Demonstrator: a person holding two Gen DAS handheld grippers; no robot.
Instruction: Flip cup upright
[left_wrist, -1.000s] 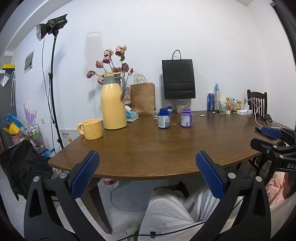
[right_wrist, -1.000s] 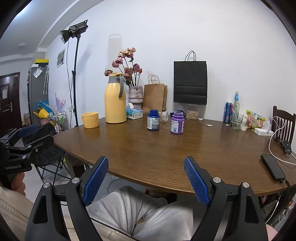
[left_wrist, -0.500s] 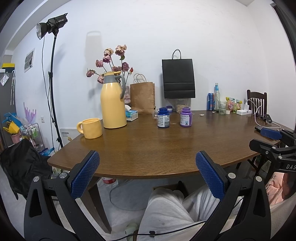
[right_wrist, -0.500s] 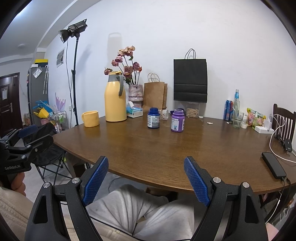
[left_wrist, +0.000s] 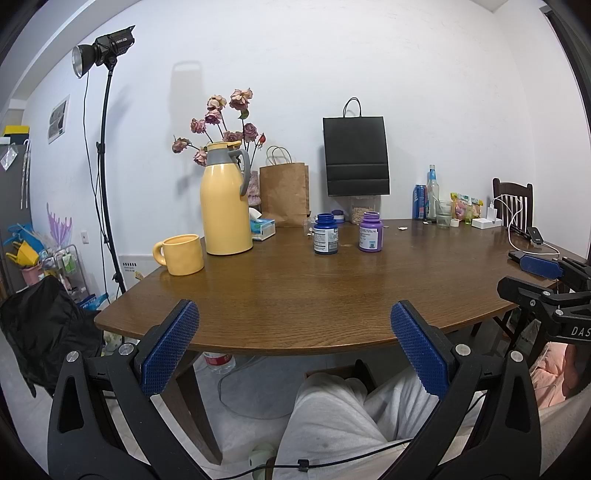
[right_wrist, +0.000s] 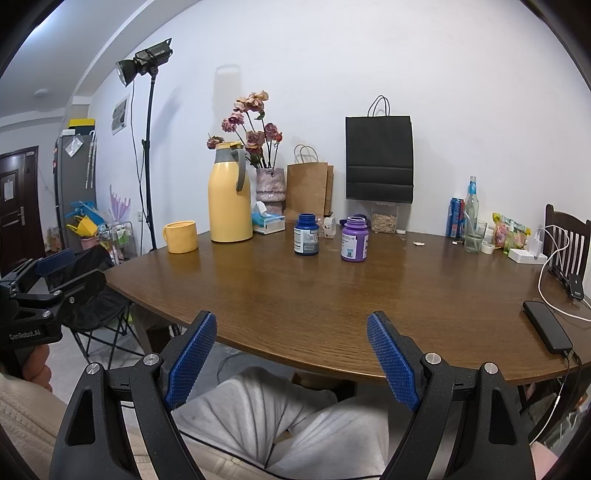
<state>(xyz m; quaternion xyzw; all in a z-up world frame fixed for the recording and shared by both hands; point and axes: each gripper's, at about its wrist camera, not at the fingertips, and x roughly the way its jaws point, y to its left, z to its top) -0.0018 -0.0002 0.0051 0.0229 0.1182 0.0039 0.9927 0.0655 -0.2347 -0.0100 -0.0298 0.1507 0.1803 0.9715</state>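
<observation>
A yellow mug stands on the brown table at its far left, handle to the left; it also shows in the right wrist view. From here I cannot tell whether its mouth faces up or down. My left gripper is open and empty, held before the table's near edge, over the person's lap. My right gripper is open and empty, also short of the near edge. Each gripper shows at the side of the other's view.
A tall yellow thermos jug stands right of the mug. A blue bottle and a purple bottle stand mid-table. Paper bags, a flower vase, bottles and a charger line the back. A phone lies at the right edge.
Both views have shifted very slightly; the table sits a little lower in the right wrist view. Both grippers stay open and empty.
</observation>
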